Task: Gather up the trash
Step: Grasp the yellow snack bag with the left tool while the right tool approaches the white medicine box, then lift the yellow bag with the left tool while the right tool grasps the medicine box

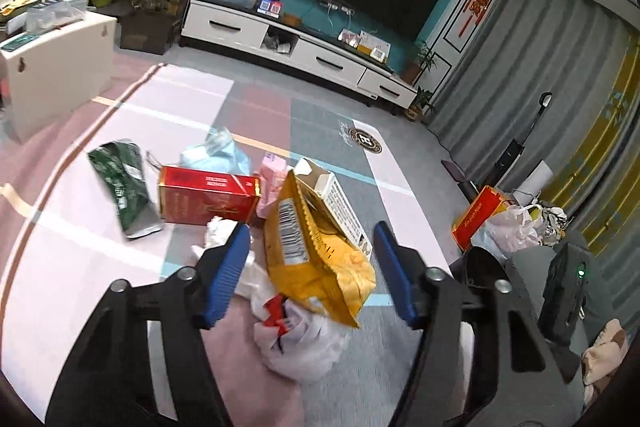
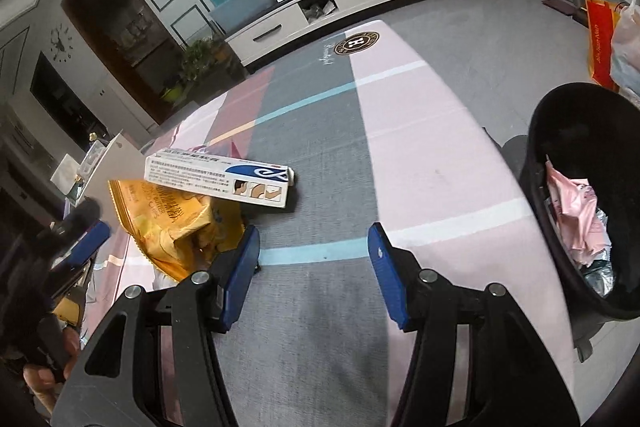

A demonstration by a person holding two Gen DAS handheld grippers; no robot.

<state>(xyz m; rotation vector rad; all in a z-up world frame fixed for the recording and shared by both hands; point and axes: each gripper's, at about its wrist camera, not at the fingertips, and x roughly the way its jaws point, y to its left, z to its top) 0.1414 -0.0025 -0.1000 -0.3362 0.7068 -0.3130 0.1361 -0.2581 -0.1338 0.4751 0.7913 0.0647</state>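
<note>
Trash lies on a patterned cloth-covered table (image 1: 100, 239). A yellow chip bag (image 1: 316, 255) sits between the fingers of my open left gripper (image 1: 312, 251), which does not touch it. A white carton (image 1: 340, 203) leans on the bag. Behind are a red box (image 1: 206, 199), a green foil bag (image 1: 122, 183), a pink packet (image 1: 272, 183), a light blue bag (image 1: 216, 155), and white crumpled plastic (image 1: 296, 339) under the gripper. My right gripper (image 2: 314, 259) is open and empty over the cloth, with the yellow bag (image 2: 176, 227) and white carton (image 2: 220, 181) to its left. A black bin (image 2: 580, 187) with pink trash stands right.
A white TV cabinet (image 1: 304, 51) and dark TV stand at the back. A white side cabinet (image 1: 52, 67) is at the left. An orange bag (image 1: 480, 215) and plastic bags sit on the floor at the right, near grey curtains.
</note>
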